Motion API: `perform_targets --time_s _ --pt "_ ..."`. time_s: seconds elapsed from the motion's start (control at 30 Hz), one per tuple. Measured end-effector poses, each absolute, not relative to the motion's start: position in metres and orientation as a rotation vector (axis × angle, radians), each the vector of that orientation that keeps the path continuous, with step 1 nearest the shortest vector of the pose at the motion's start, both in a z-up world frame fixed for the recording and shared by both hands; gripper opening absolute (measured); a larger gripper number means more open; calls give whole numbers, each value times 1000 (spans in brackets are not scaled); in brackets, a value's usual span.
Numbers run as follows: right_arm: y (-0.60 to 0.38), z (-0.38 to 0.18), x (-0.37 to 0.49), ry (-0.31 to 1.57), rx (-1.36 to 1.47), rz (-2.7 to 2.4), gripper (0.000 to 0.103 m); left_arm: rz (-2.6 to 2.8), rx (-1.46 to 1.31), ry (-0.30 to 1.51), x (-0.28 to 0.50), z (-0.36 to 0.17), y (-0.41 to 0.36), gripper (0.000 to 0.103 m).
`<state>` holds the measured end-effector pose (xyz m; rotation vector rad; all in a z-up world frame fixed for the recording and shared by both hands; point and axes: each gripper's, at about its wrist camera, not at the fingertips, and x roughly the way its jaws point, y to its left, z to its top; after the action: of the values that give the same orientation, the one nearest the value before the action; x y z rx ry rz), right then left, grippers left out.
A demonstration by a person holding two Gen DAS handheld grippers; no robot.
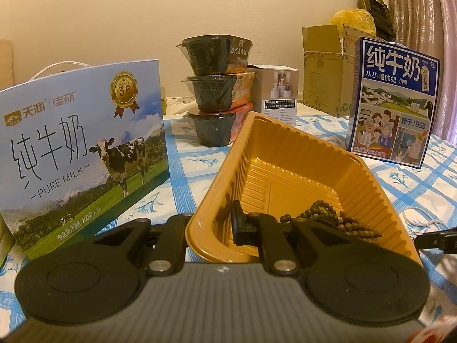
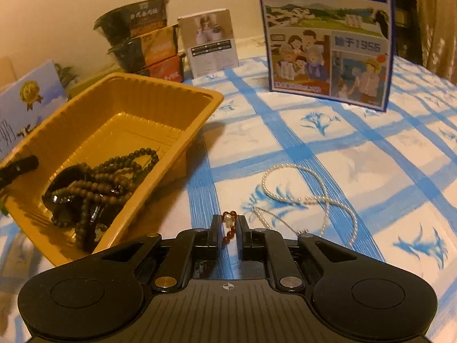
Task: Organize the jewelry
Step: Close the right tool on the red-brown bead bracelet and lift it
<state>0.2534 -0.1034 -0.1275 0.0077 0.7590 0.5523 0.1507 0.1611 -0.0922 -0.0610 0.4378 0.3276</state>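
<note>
A yellow plastic tray point(image 1: 285, 154) sits on the checked tablecloth; it also shows in the right wrist view point(image 2: 200, 97). It holds a dark wooden bead strand point(image 2: 114, 177), seen too in the left wrist view point(image 1: 328, 217). My left gripper point(image 1: 211, 223) is shut on the tray's near left rim. My right gripper point(image 2: 228, 223) is shut on a small red-brown bead bracelet point(image 2: 230, 227), low over the cloth right of the tray. A white pearl necklace point(image 2: 300, 191) lies on the cloth just beyond and right of the right gripper.
A large milk carton point(image 1: 82, 143) stands left of the tray. Stacked black bowls point(image 1: 220, 91) and a small white box point(image 1: 280, 97) stand behind it. A blue milk box point(image 2: 328, 37) stands at the back right. Cardboard boxes point(image 1: 325, 71) stand by the wall.
</note>
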Motion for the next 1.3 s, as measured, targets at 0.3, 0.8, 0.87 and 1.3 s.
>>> perform_targets --time_s 0.3,0.8,0.87,1.3 --pt "-87 -137 255 699 -113 569 10 329 -64 439 151 -92 162 12" --pt "-69 -142 250 650 -286 625 5 327 -62 440 151 -93 163 12" --pt "-71 -140 248 641 -282 634 4 328 -66 440 151 -92 163 12" --pt "-64 -142 251 630 -332 627 4 328 -64 440 151 -94 161 12"
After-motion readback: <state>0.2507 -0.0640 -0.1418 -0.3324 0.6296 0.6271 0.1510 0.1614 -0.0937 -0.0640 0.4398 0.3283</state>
